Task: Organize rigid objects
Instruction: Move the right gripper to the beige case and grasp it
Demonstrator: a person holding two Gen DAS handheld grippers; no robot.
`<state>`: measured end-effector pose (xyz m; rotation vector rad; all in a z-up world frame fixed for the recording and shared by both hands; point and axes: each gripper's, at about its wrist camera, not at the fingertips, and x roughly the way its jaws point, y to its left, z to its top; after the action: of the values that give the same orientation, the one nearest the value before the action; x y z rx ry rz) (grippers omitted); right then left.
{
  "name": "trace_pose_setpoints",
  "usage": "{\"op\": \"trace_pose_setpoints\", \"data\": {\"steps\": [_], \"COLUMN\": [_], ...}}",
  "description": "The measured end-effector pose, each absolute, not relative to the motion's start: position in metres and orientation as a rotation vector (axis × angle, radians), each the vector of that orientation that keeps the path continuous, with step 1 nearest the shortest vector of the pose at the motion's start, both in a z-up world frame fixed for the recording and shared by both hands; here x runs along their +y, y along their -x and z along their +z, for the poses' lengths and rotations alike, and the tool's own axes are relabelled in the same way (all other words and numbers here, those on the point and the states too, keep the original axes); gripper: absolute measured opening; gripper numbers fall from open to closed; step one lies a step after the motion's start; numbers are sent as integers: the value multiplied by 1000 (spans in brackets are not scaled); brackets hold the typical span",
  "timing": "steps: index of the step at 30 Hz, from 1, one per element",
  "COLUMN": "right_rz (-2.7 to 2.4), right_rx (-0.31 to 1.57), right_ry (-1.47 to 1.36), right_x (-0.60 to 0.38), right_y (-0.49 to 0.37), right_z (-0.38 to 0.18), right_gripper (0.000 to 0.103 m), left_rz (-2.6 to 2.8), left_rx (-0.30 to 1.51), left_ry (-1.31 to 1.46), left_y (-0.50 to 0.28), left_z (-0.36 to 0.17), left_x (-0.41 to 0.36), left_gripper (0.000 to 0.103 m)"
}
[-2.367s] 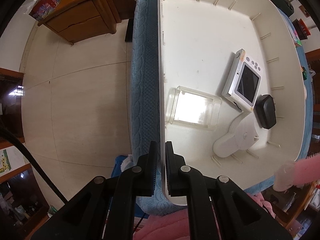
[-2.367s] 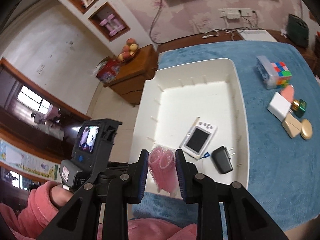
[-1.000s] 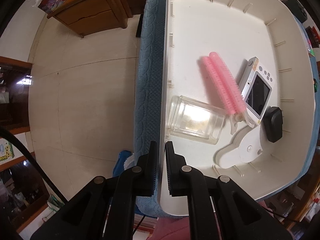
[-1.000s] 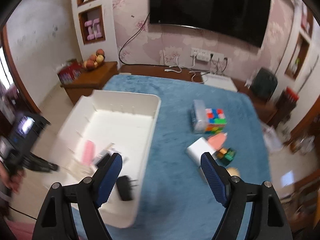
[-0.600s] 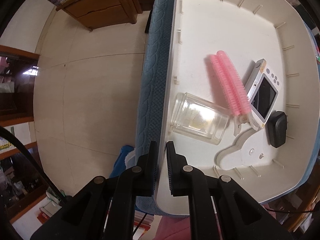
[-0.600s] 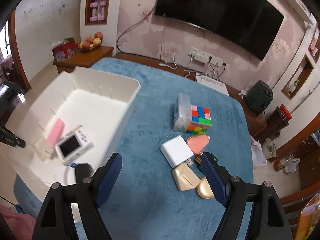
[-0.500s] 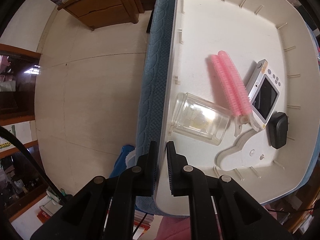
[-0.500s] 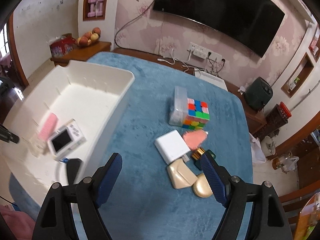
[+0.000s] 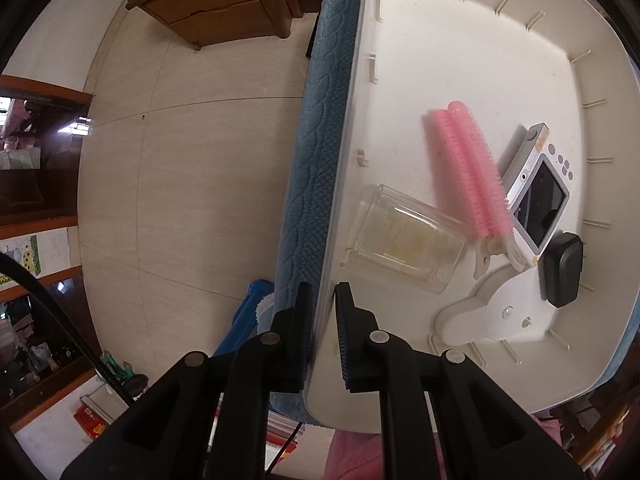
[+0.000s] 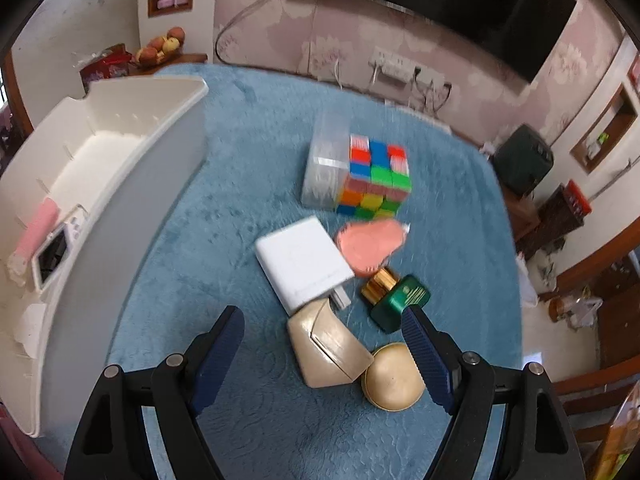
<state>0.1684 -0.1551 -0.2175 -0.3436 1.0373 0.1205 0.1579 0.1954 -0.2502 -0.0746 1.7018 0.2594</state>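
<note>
Items: you are looking down at the ones left on the blue cloth (image 10: 248,184) — cube (image 10: 374,178), clear box (image 10: 326,164), white adapter (image 10: 302,264), pink piece (image 10: 370,246), green bottle (image 10: 396,296), tan case (image 10: 328,350), gold compact (image 10: 394,376) — all well apart from the bin (image 10: 132,168).
Handling: they are looking stiff and light; the case and compact are glossy, so likely slippery. The bottle may be glass, though blur is making that hard to judge.
Hold: you are best taking the case across its flat sides; the compact is touching it, so go carefully.
Right gripper (image 10: 324,346): its jaws are standing wide and empty, straddling the case from above.
Left gripper (image 9: 322,332): its jaws have been easing apart a little while straddling the bin's wall (image 9: 332,280); whether the pads are pressing it, you cannot tell.
Left view only: the bin's floor is showing curlers (image 9: 466,172), camera (image 9: 536,200), jar (image 9: 404,240), black charger (image 9: 562,274), white dispenser (image 9: 488,314).
Right view only: it is showing the cloth's items; the bin's contents are mostly hidden.
</note>
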Motion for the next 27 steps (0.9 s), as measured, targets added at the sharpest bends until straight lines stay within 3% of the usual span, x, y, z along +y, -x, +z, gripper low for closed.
{"op": "trace_pose_setpoints", "data": {"steps": [16,23,25,27], "right_rz": [139,147,164,158], "right_rx": [1144,1150,1165,1171], "right_ry": [325,244,187,152], "right_x": [-165,-173,-175,-179], "right_y": [-180,-183,-182,-183], "right_z": [-268,-268,-267,-267], "right_gripper": [81,73,61,59], "left_rz": [282,284,283,281], "left_rx": [1704,1702,1701,1700], "left_ry": [100,96,95,94], "left_y": [-156,-155,-155,-155], "left_z": [-253,-253,-253,-253], "left_x": [203,203,203,202], "left_gripper": [15,15,15,15]}}
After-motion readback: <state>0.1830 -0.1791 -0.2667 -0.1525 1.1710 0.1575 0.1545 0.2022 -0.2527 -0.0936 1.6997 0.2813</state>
